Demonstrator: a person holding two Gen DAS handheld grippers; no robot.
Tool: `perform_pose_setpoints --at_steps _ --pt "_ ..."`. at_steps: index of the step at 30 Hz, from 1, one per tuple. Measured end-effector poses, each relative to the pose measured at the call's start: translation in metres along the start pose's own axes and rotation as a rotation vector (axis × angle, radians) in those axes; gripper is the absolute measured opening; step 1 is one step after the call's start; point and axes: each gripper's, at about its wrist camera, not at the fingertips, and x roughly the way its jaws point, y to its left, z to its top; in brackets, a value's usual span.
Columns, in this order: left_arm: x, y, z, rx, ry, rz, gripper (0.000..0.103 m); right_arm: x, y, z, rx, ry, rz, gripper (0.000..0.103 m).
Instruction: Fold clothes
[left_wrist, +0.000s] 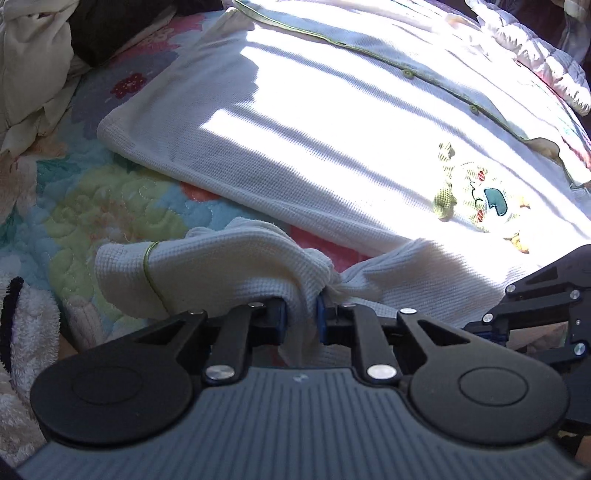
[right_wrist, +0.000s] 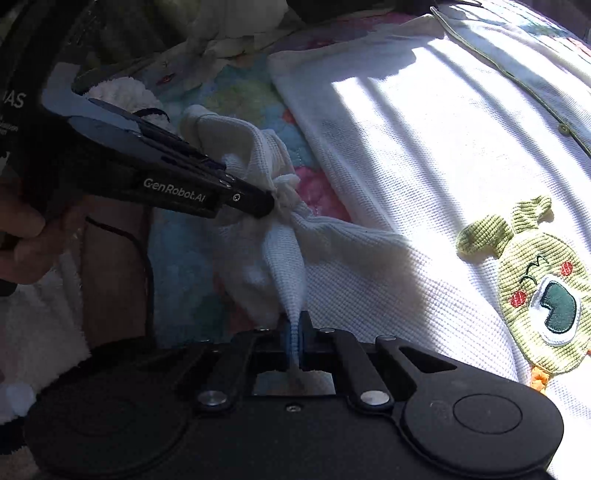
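**Both grippers clamped on the sleeve of a white top**

Surroundings first: a floral quilt (left_wrist: 99, 199) covers the bed, w/ pastel flower patches showing left of the garment. A heap of cream cloth (left_wrist: 33, 66) sits at far left in the left wrist view, something dark just behind it. A fluffy white towel w/ a dark trim (left_wrist: 22, 332) lies at the near left edge, close to the sleeve but not on it. A padded pale cover (left_wrist: 535, 55) lies bunched at top right. Nothing lies on the garment itself; only stripes of sun and shadow cross it.

The white top (left_wrist: 295, 140) lies flat across the quilt, waffle-knit, green-edged button strip w/ small green buttons (left_wrist: 407, 73) along the far side. A green frog patch (right_wrist: 535, 280) is sewn on the front, near the right gripper.

The sleeve (left_wrist: 207, 266) is bunched up at the near edge, cuff pointing left, thin green stitch line round it.

Left gripper (left_wrist: 301, 314): jaws nearly closed, blue pads pinching a gathered fold of the sleeve. In the right wrist view its tip presses into the bunched knot of cloth; a hand (right_wrist: 22, 236) holds its grip.

Right gripper (right_wrist: 294, 332): jaws fully closed on a thin ridge of the same cloth, just beside the left one's pinch.
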Motion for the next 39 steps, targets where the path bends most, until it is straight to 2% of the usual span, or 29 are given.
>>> perform_pose_setpoints --at_steps 5,8,10,14,17,22,24,30,31,32,34,39 --pt "-0.015 -0.004 0.019 0.002 -0.053 -0.052 0.014 -0.033 -0.024 -0.007 0.141 -0.149 0.021 0.005" --pt "-0.022 -0.017 0.037 0.081 -0.078 -0.039 0.013 -0.051 -0.034 -0.008 0.222 -0.275 0.013 0.005" --pt "-0.022 -0.024 0.051 0.111 -0.094 -0.064 0.013 -0.063 -0.043 -0.011 0.261 -0.340 -0.001 0.005" --pt "-0.027 -0.055 0.080 0.206 -0.164 -0.100 0.013 -0.082 -0.064 -0.012 0.312 -0.425 -0.071 0.005" --pt "-0.027 -0.084 0.104 0.276 -0.227 -0.124 0.013 -0.085 -0.081 0.004 0.335 -0.486 -0.128 0.005" --pt "-0.020 -0.116 0.140 0.292 -0.271 -0.202 0.014 -0.119 -0.121 -0.007 0.407 -0.564 -0.228 0.005" --pt "-0.014 -0.126 0.148 0.296 -0.290 -0.224 0.016 -0.127 -0.134 -0.012 0.436 -0.582 -0.256 0.005" --pt "0.011 -0.140 0.154 0.268 -0.240 -0.238 0.025 -0.134 -0.159 -0.020 0.471 -0.589 -0.377 0.005" --pt "0.012 -0.140 0.151 0.270 -0.240 -0.226 0.029 -0.136 -0.163 -0.022 0.479 -0.599 -0.377 0.005" --pt "0.013 -0.141 0.148 0.275 -0.247 -0.210 0.038 -0.138 -0.166 -0.024 0.482 -0.607 -0.386 0.005" --pt "0.016 -0.140 0.142 0.286 -0.240 -0.190 0.046 -0.143 -0.172 -0.026 0.484 -0.608 -0.442 0.005" --pt "0.032 -0.138 0.129 0.309 -0.150 -0.198 0.046 -0.142 -0.197 -0.032 0.495 -0.574 -0.560 0.005"
